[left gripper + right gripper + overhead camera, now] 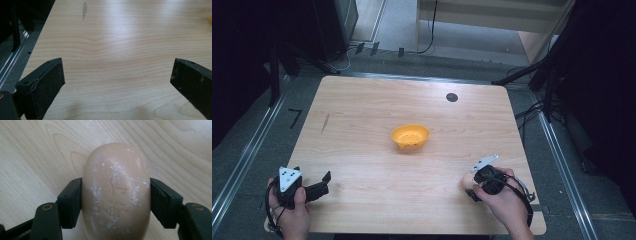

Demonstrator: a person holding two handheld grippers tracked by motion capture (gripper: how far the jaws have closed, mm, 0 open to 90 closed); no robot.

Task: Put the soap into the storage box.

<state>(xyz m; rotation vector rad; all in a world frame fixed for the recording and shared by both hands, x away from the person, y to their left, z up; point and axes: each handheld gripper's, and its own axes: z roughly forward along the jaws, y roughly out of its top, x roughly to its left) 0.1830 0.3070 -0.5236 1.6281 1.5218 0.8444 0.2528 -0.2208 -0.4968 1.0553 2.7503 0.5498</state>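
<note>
A beige oval bar of soap [116, 192], dusted with white specks, sits between the black jaws of my right gripper [116, 202], and both pads press on its sides. In the high view the right gripper [473, 190] is near the table's front right, with the pale soap [467, 183] peeking out at its left. My left gripper [323, 185] rests at the front left of the table, its jaws wide apart with bare wood between them in the left gripper view [117, 80]. An orange bowl [410, 136] stands at the table's middle.
The wooden table [362, 115] has a small black round mark [452, 97] near its far edge and a dark streak [325, 123] at the left. Metal rails and cables run along the floor on both sides.
</note>
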